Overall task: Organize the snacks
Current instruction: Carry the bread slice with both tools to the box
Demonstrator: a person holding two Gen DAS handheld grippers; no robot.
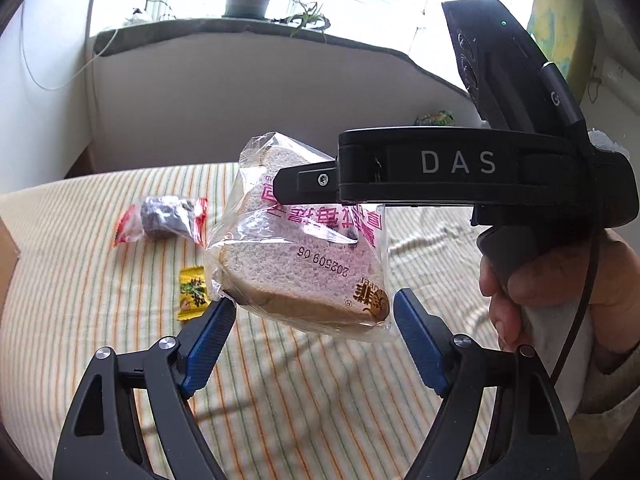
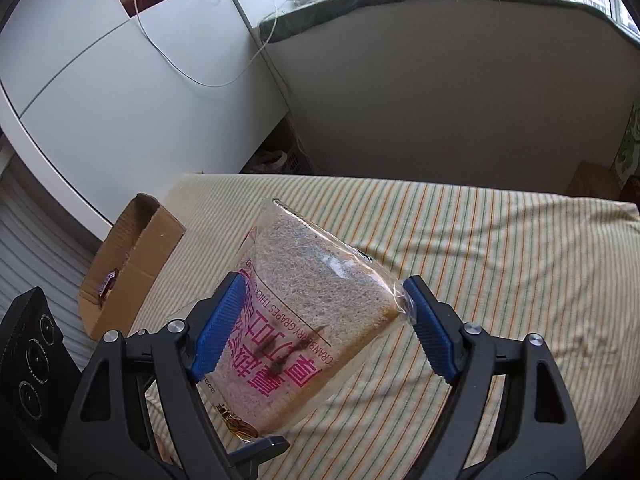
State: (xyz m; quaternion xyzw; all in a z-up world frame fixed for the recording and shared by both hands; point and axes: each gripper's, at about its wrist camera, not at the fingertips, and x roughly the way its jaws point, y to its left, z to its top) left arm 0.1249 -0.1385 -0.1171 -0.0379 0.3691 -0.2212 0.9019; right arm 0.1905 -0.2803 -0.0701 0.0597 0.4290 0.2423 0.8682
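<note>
Striped cloth covers the tabletop (image 2: 480,248). Right gripper (image 2: 324,320) jaws clamp the bagged bread (image 2: 320,300) aloft; left gripper (image 1: 316,336) jaws gape wide, empty. Cardboard box (image 2: 136,264) at left holds one snack — two wrapped snacks (image 1: 168,220) (image 1: 193,292) remain out.

the bread bag (image 1: 304,248) is clear, glossy plastic film, crinkled and catching the window light, printed in pink; the bread inside looks porous and matt with a smoother brown crust. the left gripper (image 1: 316,308) and right gripper (image 2: 324,304) have matt black plastic arms, shiny metal pivot pins and ribbed blue pads (image 2: 220,320) that look rubbery. the tablecloth (image 1: 320,400) is soft woven cloth, matt, striped and slightly wrinkled. the cardboard box (image 2: 132,264) is plain brown corrugated paperboard, dull and rough-edged. the yellow candy (image 1: 193,293) and the red-ended snack (image 1: 162,220) sit in shiny plastic wrappers.
</note>
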